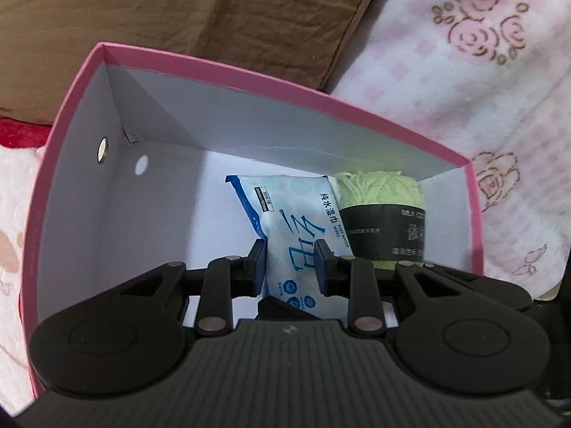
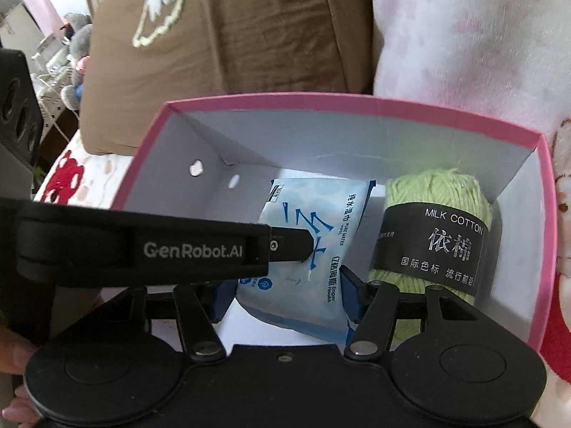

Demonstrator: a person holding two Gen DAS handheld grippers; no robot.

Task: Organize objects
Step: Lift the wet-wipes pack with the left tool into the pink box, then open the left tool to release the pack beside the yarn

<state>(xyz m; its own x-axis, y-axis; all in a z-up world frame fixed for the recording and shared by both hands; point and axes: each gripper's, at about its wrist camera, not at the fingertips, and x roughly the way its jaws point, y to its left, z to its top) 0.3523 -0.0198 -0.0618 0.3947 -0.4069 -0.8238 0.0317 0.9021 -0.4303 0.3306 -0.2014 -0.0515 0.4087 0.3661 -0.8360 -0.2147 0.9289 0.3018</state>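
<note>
Left claw: the left claw (image 1: 292,267) was narrowed around the blue-and-white soft plastic pack of wet wipes (image 1: 296,228), a blue pad at each long edge; whether the pads truly pressed or only bracketed it could not be told.
Right claw: the right claw (image 2: 285,297) stood wider, its pads either side of the same pack's near end (image 2: 303,249), seemingly not squeezing.
Pack: it lay inside the pink cardboard box with white lining (image 1: 249,71), on the floor of the box, tilted, just beside the ball of pale green yarn with a black paper band (image 1: 382,210).
Yarn: in the box's far right corner, touching or nearly touching the pack.
Step in hand: probably setting the pack down in the box.
Doing it well: let it settle flat on the box floor before spreading the pads, then lift straight up clear of the pink rim.
Risk: the soft pack could cling to one pad and drag against the yarn.
Surroundings: the box sat on a pink floral blanket (image 1: 481,89), a brown cushion (image 1: 178,18) beyond its far wall.
</note>
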